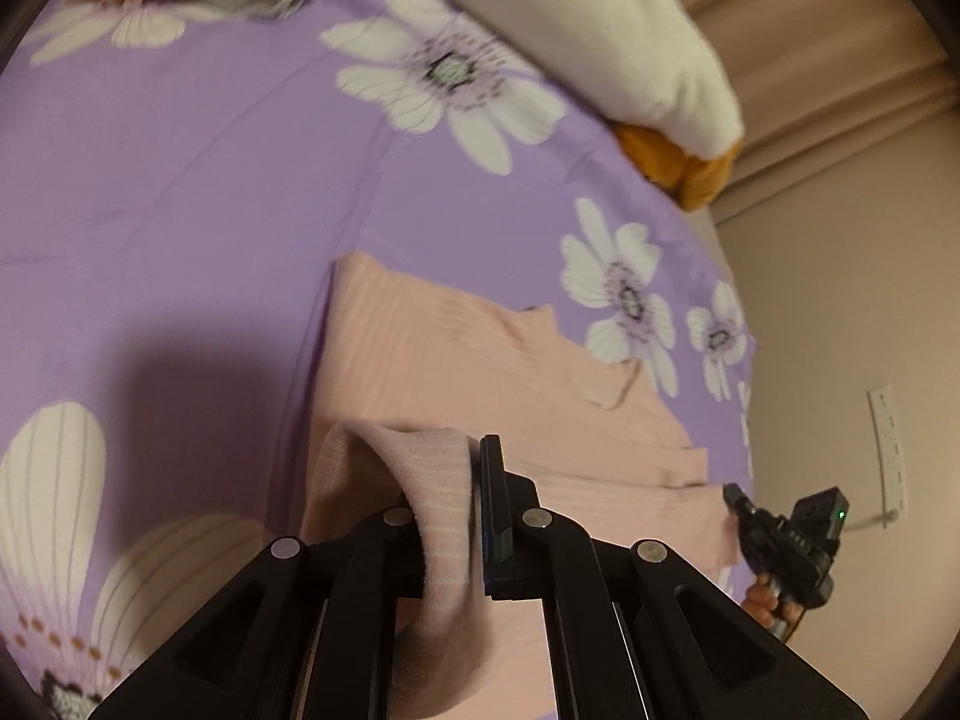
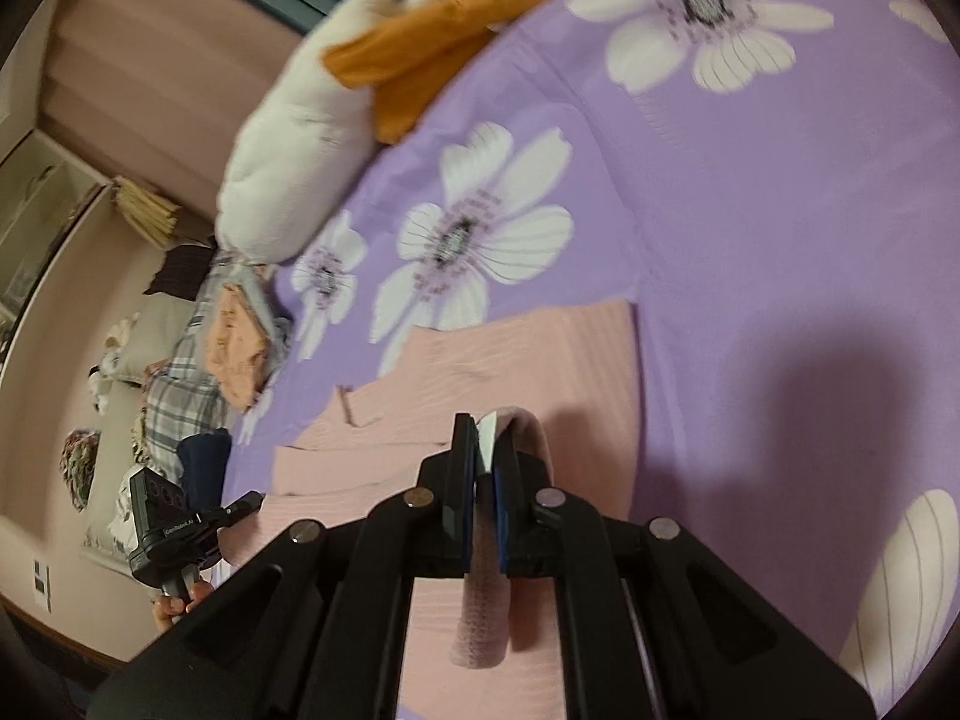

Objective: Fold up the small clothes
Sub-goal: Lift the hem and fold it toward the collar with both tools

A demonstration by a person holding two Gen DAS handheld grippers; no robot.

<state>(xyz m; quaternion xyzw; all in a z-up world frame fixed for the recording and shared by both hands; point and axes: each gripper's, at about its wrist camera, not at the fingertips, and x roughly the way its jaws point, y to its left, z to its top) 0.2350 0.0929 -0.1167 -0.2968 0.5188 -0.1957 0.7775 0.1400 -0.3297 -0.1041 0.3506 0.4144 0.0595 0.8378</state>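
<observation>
Left gripper (image 1: 474, 510), right gripper (image 2: 487, 474) each pinch pink garment (image 1: 480, 360) edge; bedsheet (image 1: 210, 180) beneath

We note dim, warm indoor light and motion blur. Dark shadows fall on the bedsheet (image 1: 198, 228). Fisheye edges bend and vignette.

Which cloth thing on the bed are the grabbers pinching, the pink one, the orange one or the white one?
The pink garment. Both the left gripper and right gripper pinch its edge. The orange cloth and white pillow lie far off, untouched.
</observation>
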